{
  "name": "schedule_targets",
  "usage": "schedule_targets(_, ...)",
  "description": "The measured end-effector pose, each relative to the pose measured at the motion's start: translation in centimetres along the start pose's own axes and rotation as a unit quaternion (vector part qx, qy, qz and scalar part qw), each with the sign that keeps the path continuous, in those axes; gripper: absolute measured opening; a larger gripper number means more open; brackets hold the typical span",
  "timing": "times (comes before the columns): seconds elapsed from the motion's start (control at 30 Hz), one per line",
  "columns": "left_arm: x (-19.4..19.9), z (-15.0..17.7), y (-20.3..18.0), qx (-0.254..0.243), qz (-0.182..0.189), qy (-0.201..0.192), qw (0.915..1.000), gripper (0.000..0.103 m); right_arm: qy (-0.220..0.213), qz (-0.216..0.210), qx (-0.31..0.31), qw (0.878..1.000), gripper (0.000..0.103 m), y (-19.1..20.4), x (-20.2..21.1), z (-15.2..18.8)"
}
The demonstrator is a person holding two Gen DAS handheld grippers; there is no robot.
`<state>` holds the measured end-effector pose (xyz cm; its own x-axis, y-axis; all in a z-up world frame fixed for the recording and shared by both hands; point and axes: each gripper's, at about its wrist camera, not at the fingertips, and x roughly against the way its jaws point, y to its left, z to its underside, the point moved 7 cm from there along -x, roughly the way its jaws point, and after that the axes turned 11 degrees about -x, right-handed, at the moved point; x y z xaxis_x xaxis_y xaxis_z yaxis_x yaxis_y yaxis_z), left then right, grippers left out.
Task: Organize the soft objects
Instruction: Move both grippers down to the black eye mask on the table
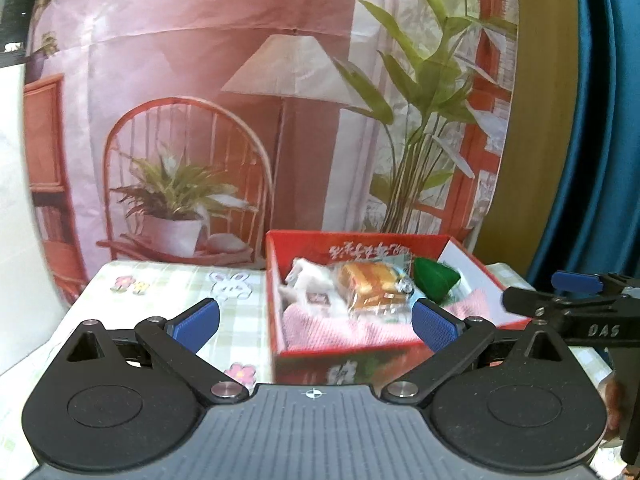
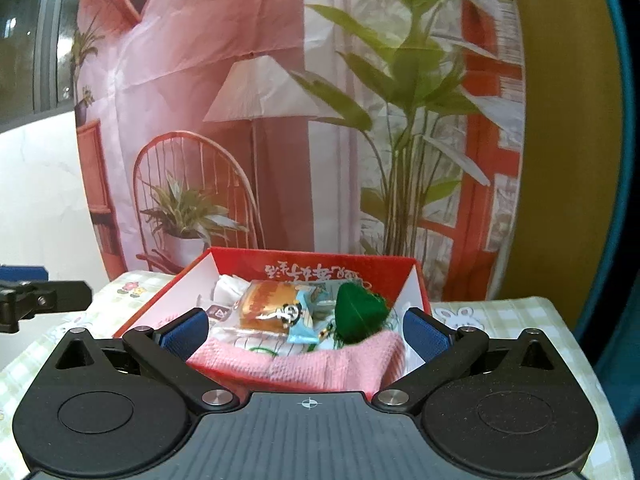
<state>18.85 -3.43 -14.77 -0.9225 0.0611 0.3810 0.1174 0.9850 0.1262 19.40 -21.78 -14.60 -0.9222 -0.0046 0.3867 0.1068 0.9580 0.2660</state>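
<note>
- Left gripper [image 1: 316,322]: fingers spread wide, empty, short of the box [image 1: 276,280] near rim.
- Right gripper [image 2: 306,330]: fingers wide, empty.
- Towel [image 2: 320,364], bread [image 2: 266,306], green pouch [image 2: 356,312] lie inside the box.
- Bench [image 1: 160,288] bare left of it.

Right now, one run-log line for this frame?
left hand-held gripper: open, empty | right hand-held gripper: open, empty | red box: pink cloth, bread pack, green pouch inside

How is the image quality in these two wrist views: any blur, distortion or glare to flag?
Left wrist view: strong fisheye bending at the edges; the red box and its wrapped bread look slightly smeared, the printed backdrop sharper. Right wrist view: same bending, the pink cloth soft, small highlights on the bread wrapper. Lighting even, no harsh shadows.
</note>
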Motion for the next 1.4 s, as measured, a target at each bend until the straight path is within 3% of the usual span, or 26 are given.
schedule_targets(0.23, 2.0, 3.6, 0.3, -0.004, -0.013, 0.023, 0.9996, 0.103, 0.005, 0.003, -0.029, 1.0, 0.103, -1.0, 2.7, 2.7)
schedule_targets(0.47, 2.4, 7.4, -0.5, 0.008, -0.003, 0.055, 0.9984, 0.103, 0.016, 0.02, -0.022, 0.999, 0.103, -1.9, 4.4, 6.6)
schedule_targets(0.8, 1.0, 12.3, -2.5, 0.006, 0.026, 0.115, 0.993, 0.103, 0.08, 0.035, -0.027, 0.996, 0.103, -3.1, 4.4, 13.7)
schedule_targets(0.97, 0.3, 13.5, -2.6, 0.01, 0.03, 0.137, 0.99, 0.103, 0.115, 0.047, -0.029, 0.992, 0.103, -3.8, 3.9, 16.1)
schedule_targets(1.4, -0.5, 14.7, -2.7, 0.017, 0.044, 0.167, 0.9848, 0.1, 0.191, 0.065, -0.008, 0.979, 0.103, -3.8, 2.2, 18.7)
